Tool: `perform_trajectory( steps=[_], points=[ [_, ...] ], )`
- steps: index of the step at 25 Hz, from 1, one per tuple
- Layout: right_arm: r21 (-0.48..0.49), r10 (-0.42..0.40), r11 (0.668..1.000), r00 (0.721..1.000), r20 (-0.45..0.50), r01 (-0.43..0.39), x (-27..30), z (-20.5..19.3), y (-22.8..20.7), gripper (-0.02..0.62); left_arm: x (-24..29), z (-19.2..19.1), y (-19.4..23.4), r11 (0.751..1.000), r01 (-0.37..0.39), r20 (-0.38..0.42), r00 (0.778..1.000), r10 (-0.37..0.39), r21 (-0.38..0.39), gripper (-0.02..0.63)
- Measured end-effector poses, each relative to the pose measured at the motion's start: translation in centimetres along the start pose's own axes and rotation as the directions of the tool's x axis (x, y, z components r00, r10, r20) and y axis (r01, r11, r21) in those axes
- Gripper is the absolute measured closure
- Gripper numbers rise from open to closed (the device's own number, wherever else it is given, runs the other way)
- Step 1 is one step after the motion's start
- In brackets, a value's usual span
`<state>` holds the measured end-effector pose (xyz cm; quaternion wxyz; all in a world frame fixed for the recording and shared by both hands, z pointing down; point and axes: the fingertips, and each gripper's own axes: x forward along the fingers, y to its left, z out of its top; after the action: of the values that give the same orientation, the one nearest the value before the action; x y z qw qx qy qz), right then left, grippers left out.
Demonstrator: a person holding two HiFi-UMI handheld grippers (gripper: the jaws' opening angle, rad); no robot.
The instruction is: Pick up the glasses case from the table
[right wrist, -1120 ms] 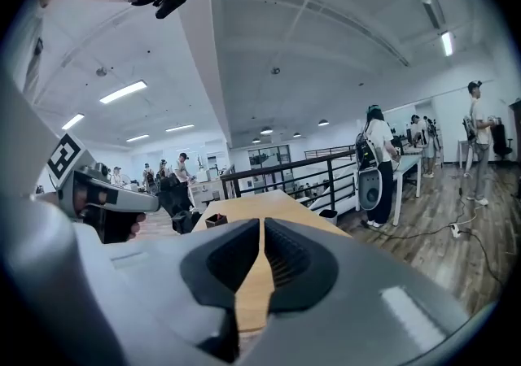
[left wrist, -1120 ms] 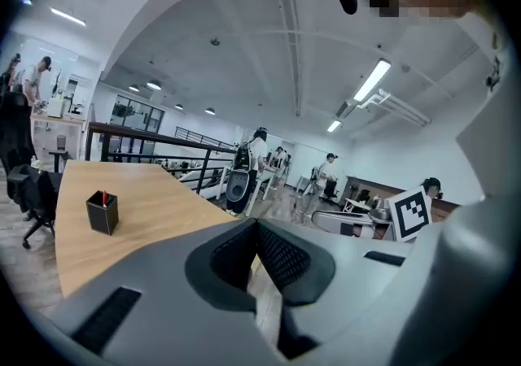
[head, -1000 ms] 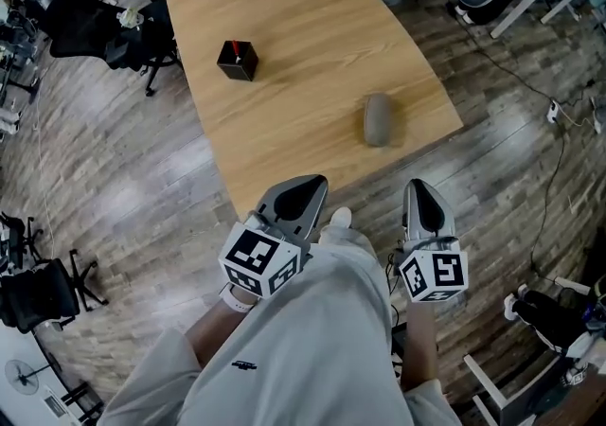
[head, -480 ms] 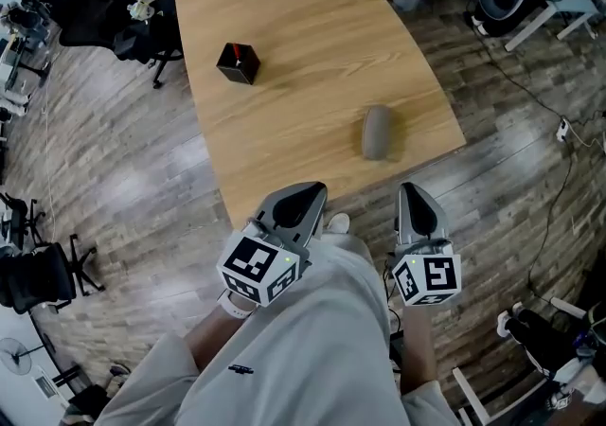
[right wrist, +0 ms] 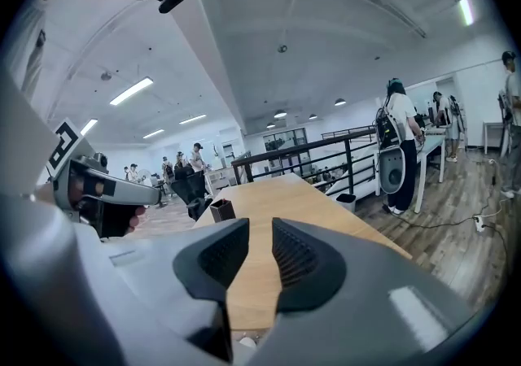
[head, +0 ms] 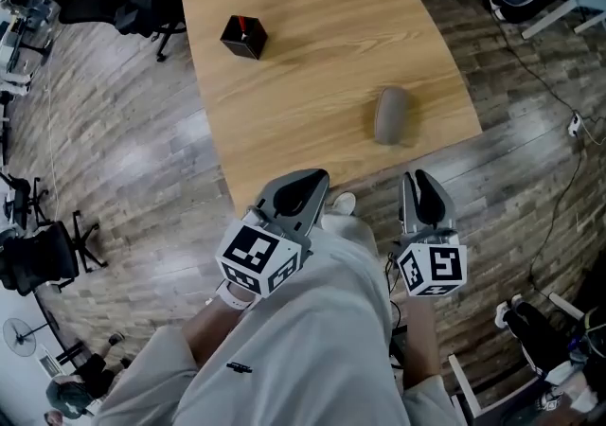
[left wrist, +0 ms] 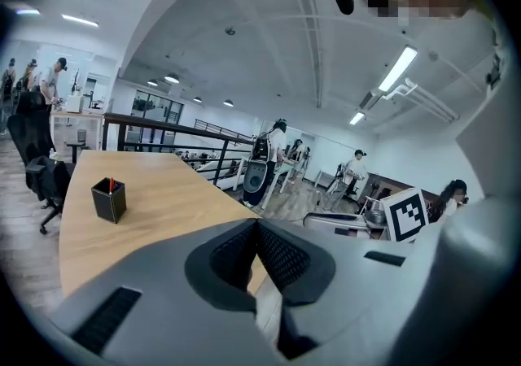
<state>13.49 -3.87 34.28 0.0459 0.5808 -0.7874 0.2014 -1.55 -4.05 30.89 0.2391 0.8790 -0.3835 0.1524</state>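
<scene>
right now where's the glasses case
In the head view, the glasses case lies on the table's near right corner, just ahead of the right gripper.

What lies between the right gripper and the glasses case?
Head view: only bare wooden table and floor before the grey oval glasses case. Jaws of the right gripper, empty, have just been opening.
</scene>
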Motion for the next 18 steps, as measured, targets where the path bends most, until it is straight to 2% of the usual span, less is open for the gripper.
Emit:
perform_trajectory(
  steps=[7, 14, 18],
  points=[
    [-0.031, -0.016, 0.999, 0.999, -0.05, 0.014, 2.9, -2.2, -1.3, 0.431, 2.0, -1.0, 2.1, 1.0, -0.009, -0.039, 0.999, 0.009, -0.011, 0.598],
    [-0.055, -0.021, 0.998, 0.995, -0.099, 0.016, 6.6, -4.9, -2.5, 0.405, 4.9, -1.8, 4.2, 1.0, -0.006, -0.076, 0.997, 0.005, -0.012, 0.598],
    [-0.063, -0.03, 0.998, 0.99, -0.134, 0.022, 8.6, -7.1, -2.9, 0.37, 6.5, -2.8, 5.3, 1.0, 0.004, -0.109, 0.994, -0.006, -0.019, 0.598]
  ],
)
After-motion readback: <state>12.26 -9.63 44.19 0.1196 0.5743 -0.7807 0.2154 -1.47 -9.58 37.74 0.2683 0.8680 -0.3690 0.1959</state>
